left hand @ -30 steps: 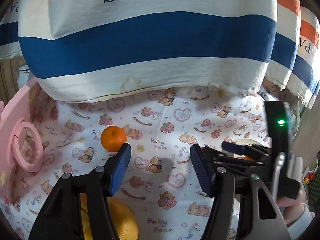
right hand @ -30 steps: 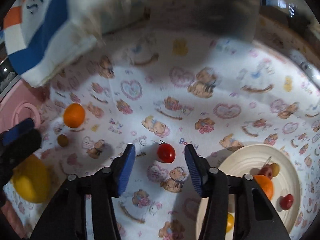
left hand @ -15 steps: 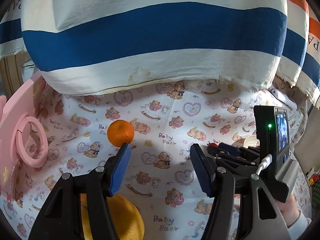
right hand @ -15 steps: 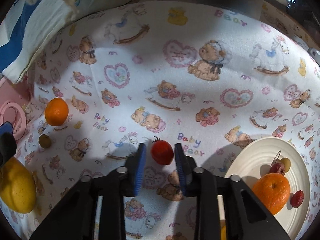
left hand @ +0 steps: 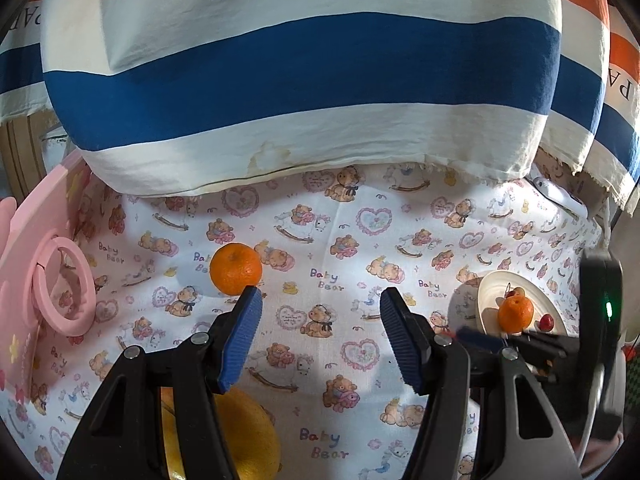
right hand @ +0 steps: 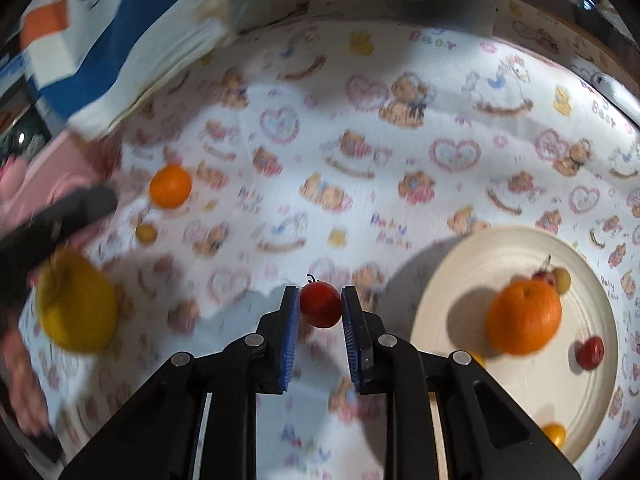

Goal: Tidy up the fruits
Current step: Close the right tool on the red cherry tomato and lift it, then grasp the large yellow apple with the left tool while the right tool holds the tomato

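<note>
My right gripper (right hand: 320, 294) is shut on a small red tomato (right hand: 320, 306), held just above the bear-print cloth left of the cream plate (right hand: 440, 280). The plate holds an orange (right hand: 523, 316), a small red fruit (right hand: 590, 353) and a few other small fruits. Out on the cloth lie a loose orange (right hand: 170, 186), a small brownish fruit (right hand: 146, 233) and a large yellow fruit (right hand: 76, 306). My left gripper (left hand: 320, 308) stands open with only cloth between its fingers. The loose orange (left hand: 236, 269) sits just beyond its left fingertip and the yellow fruit (left hand: 244, 436) lies under that finger.
A big striped pillow (left hand: 300, 72) marked PARIS overhangs the far side of the cloth. A pink toy board with a ring (left hand: 48, 280) stands along the left edge. The plate (left hand: 490, 292) sits at the right, with the right gripper's body in front of it.
My right gripper closed on the tomato and carried it off its spot toward the plate. In the left wrist view the right gripper slid to the right. The left gripper kept still.
</note>
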`<state>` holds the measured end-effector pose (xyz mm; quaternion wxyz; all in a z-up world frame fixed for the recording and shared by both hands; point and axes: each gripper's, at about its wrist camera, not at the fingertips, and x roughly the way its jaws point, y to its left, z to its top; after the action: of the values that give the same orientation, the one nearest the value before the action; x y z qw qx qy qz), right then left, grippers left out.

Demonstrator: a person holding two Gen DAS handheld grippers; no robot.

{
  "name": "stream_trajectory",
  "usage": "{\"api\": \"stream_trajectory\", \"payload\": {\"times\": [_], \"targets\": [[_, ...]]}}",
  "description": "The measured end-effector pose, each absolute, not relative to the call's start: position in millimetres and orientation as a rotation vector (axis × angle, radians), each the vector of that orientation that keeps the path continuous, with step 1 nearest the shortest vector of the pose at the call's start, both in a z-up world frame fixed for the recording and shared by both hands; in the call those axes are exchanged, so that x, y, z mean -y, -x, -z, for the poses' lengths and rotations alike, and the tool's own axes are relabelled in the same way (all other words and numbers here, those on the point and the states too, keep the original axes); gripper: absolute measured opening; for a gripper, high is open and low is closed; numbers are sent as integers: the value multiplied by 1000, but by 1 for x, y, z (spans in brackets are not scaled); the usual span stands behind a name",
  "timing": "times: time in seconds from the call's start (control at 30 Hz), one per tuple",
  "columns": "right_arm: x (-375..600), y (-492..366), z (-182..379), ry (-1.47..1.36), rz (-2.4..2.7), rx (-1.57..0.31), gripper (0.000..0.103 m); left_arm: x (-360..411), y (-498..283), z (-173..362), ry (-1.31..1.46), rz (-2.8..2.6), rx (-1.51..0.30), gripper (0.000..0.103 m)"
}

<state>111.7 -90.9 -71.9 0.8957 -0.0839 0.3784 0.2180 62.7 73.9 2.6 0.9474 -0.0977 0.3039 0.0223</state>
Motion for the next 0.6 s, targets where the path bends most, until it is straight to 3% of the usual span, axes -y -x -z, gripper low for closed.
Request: {"api": "stream_trajectory", "payload": {"times": [0.6], "targets": [[95,-104,87,214,-419,-794,22,-62,-59,-4,157,-24,-595,60]]}}
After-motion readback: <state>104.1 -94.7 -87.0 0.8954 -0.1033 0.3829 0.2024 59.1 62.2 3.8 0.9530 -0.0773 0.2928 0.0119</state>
